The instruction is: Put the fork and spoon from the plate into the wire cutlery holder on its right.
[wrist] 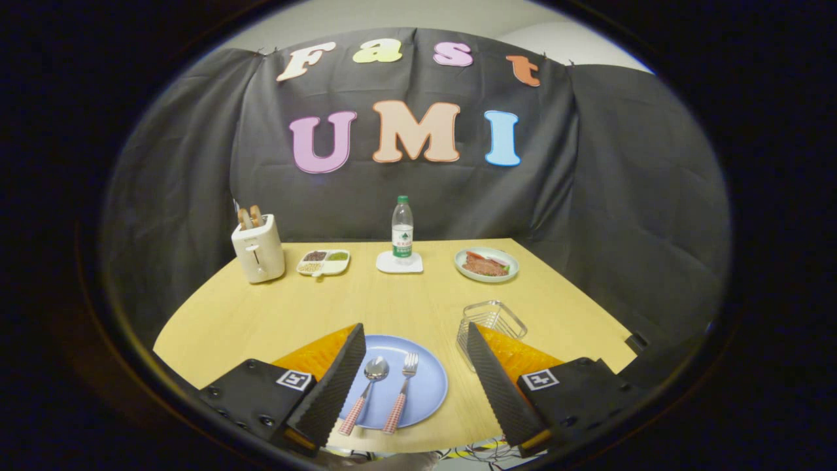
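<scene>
A blue plate (428,386) lies on the wooden table near its front edge, between my two fingers. On it rest a spoon (367,390) and a fork (402,391), side by side, both with red-checked handles pointing toward me. The wire cutlery holder (492,318) stands just right of the plate, partly hidden behind my right finger. My gripper (416,326) is open and wide, held above the plate with nothing between the fingers.
Along the table's (261,314) far side stand a white toaster (258,252) with bread, a divided snack dish (324,261), a water bottle (402,229) on a white coaster, and a plate of food (486,264). Black cloth walls the booth behind.
</scene>
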A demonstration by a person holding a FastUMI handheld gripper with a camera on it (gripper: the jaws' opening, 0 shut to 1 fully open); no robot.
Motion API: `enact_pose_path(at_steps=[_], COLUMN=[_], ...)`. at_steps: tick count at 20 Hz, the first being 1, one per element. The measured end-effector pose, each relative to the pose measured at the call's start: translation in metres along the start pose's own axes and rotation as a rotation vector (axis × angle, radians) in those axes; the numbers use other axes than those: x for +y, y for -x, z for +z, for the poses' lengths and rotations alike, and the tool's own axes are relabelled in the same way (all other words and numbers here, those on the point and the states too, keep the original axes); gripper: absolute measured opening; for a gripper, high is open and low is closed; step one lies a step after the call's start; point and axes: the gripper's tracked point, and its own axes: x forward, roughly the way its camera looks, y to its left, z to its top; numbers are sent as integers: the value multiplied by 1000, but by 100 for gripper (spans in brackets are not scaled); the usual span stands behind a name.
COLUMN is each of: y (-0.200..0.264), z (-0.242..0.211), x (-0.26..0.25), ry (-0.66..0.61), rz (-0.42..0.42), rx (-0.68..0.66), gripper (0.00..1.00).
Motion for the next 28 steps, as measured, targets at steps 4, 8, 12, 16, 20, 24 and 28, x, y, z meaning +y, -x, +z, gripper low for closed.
enact_pose_path(at_steps=[4, 8, 12, 16, 20, 24, 28], y=[-8, -15, -23, -34, -46, -50, -51], z=[-19, -50, -82, -113, -141, -164, -177], x=[16, 26, 28, 27, 22, 28, 26], ry=[26, 31, 17, 7, 21, 23, 79], rz=[39, 97, 161, 203, 196, 193, 185], rx=[72, 205, 371, 541, 685, 798, 869], gripper=[100, 100, 100, 97, 93, 93, 77])
